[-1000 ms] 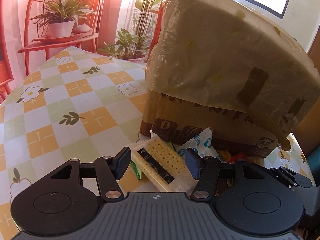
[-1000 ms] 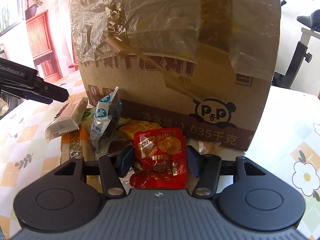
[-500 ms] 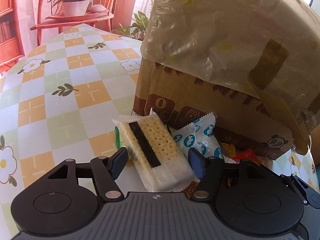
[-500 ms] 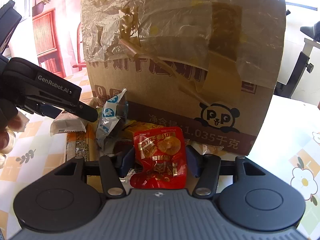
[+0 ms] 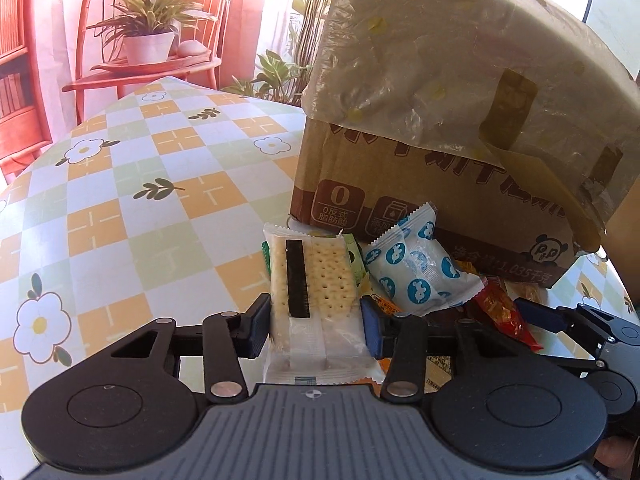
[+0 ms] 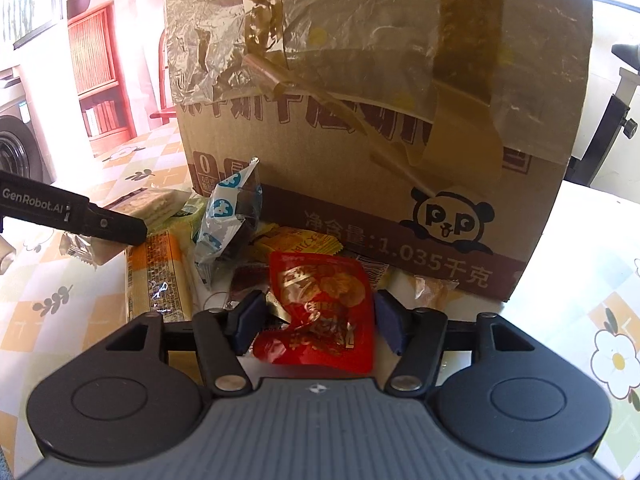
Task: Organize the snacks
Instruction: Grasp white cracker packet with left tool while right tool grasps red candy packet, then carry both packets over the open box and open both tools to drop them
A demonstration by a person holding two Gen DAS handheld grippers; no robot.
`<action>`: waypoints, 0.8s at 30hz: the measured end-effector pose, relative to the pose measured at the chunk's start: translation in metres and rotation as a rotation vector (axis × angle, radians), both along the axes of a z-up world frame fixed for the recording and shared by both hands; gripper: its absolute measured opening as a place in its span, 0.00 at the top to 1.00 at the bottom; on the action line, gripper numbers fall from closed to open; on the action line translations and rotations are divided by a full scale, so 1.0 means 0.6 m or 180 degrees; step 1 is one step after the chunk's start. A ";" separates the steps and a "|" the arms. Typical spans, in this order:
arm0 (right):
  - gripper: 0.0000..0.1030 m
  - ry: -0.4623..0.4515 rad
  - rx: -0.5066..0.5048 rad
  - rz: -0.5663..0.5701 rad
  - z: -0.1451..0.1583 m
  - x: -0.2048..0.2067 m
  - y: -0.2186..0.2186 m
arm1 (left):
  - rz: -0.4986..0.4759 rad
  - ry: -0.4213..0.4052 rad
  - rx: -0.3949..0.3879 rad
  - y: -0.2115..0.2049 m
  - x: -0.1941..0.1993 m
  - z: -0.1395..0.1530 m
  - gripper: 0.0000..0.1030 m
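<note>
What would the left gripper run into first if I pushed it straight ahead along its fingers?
The cracker packet: it already lies between the closing jaws of the left gripper. Beyond it, probably the green wrapper underneath, then the cardboard box; depth there is hard to judge.

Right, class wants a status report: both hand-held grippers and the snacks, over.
Left hand-held gripper closing around cracker pack. Right hand-held gripper opening, red pouch between jaws. Cardboard box right behind the pile.
</note>
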State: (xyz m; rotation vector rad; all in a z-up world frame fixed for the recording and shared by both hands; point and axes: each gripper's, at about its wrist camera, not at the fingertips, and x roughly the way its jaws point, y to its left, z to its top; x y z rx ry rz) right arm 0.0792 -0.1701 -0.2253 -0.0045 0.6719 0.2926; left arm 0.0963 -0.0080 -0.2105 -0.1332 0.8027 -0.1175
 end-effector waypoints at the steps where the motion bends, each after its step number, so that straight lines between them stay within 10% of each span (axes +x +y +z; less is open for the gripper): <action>1: 0.40 -0.0004 0.0004 -0.0004 0.000 0.000 0.000 | 0.0003 0.0001 -0.0008 0.001 0.000 0.000 0.52; 24: 0.47 -0.0345 0.0041 -0.0197 0.025 -0.036 -0.006 | 0.0048 -0.0358 -0.0098 0.016 -0.024 0.033 0.52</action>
